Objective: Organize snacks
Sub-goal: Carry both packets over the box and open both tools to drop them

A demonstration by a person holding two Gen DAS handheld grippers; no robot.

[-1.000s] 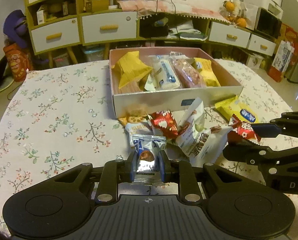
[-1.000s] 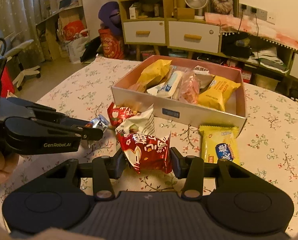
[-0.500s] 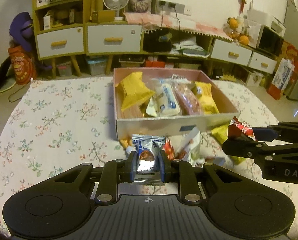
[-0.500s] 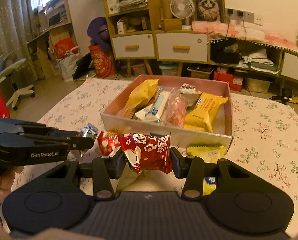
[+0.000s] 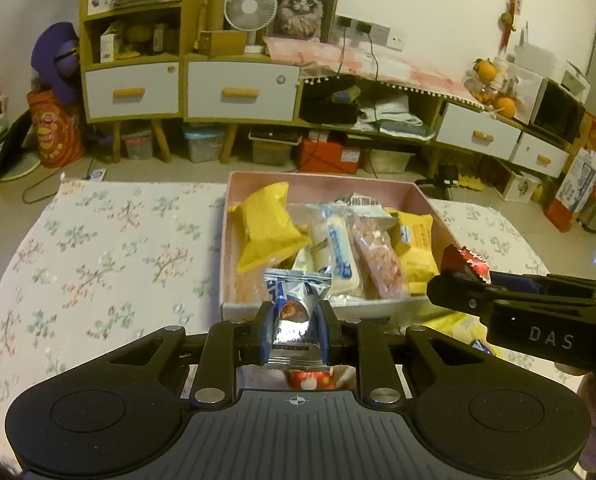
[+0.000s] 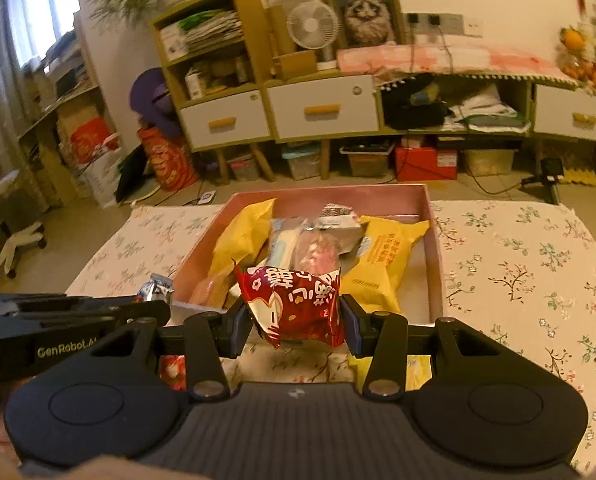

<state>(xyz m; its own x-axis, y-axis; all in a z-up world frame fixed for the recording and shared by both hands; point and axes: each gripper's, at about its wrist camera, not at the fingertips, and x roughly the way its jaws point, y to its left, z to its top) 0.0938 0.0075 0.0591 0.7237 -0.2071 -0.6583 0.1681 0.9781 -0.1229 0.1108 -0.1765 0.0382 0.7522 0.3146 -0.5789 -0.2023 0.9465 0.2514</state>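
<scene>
A pink box (image 5: 322, 179) (image 6: 434, 236) on the flowered table holds several snack packets, yellow ones among them. My left gripper (image 5: 296, 330) is shut on a small silver-blue chocolate packet (image 5: 297, 304), held upright just before the box's near wall. My right gripper (image 6: 295, 322) is shut on a red snack packet (image 6: 298, 304), raised over the box's near edge. In the left wrist view the right gripper (image 5: 452, 280) comes in from the right with the red packet (image 5: 470, 262). In the right wrist view the left gripper (image 6: 157, 300) enters from the left with its silver packet (image 6: 155, 286).
More loose snacks lie on the table under both grippers, a red one (image 5: 310, 378) and a yellow one (image 6: 416, 366). Behind the table stand yellow cabinets with white drawers (image 5: 241, 90), a fan (image 5: 250, 6) and floor clutter. Flowered tablecloth (image 5: 109, 256) spreads left of the box.
Both grippers have risen and moved forward toward the box with their packets. The loose snack pile has dropped out of sight beneath them.
</scene>
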